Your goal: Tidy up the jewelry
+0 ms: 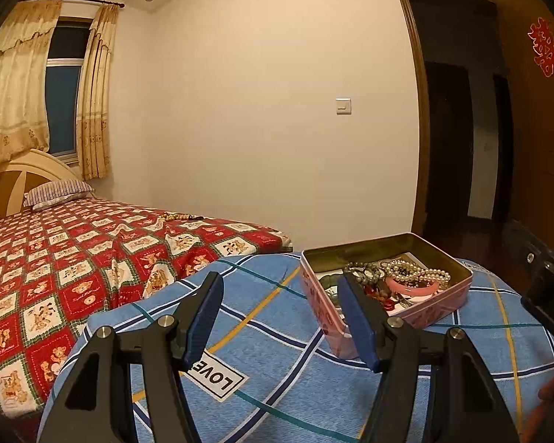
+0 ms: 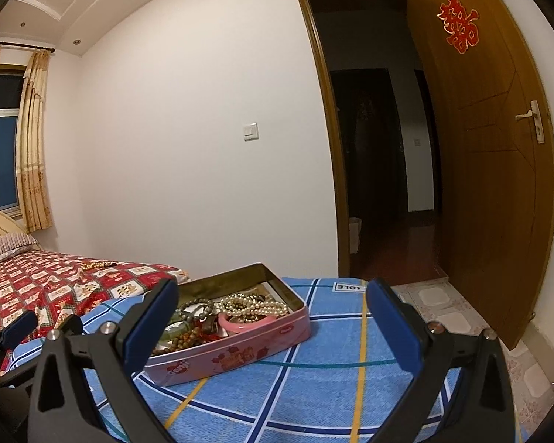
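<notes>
This is a home bedroom, shown by the bed [image 1: 92, 258] with its red teddy-bear patterned cover, a striped pillow [image 1: 57, 192] at the cream headboard [image 1: 26, 173], yellow curtains [image 1: 14, 103] over the window, and a wooden door [image 2: 491, 147] bearing a red double-happiness paper-cut [image 2: 458, 24].

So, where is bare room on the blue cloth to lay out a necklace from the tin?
Free: the blue checked cloth to the right of the pink tin, up to its far edge by the SOLE label; also the patch left of the tin around the LOVE label. Crowded: inside the tin, full of tangled beads.
</notes>
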The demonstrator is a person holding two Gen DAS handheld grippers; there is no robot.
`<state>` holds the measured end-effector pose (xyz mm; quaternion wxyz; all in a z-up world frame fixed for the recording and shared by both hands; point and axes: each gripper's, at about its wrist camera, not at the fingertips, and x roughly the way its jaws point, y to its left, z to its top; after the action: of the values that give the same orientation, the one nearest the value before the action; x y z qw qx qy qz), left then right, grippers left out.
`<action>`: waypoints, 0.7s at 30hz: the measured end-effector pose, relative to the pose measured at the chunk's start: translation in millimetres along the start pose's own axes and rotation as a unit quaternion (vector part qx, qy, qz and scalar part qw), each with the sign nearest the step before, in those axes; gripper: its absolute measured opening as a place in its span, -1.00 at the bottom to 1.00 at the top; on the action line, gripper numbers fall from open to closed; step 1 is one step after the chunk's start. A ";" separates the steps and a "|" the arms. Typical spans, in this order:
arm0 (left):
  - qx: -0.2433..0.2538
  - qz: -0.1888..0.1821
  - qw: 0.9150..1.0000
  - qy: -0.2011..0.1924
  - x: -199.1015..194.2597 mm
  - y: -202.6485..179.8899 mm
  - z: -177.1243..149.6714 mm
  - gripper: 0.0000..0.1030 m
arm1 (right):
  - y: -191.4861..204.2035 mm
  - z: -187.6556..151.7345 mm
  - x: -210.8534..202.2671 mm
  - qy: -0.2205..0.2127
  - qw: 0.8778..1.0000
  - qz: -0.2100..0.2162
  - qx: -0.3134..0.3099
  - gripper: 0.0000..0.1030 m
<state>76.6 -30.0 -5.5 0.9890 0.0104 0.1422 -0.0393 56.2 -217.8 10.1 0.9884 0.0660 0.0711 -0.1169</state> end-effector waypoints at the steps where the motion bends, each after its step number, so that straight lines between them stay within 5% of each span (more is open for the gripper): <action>1: 0.000 -0.001 1.000 -0.001 0.2 0.0 0.1 0.25 | -0.4 0.1 0.0 0.000 1.000 0.000 0.000 1.00; 21: 0.003 -0.005 1.000 -0.015 -3.9 -2.8 0.7 0.25 | -2.2 1.5 -0.5 0.002 1.000 -0.002 -0.001 1.00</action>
<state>72.8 -32.5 -3.7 0.9908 0.0118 0.1274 -0.0450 55.3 -220.0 11.3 0.9881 0.0651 0.0734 -0.1187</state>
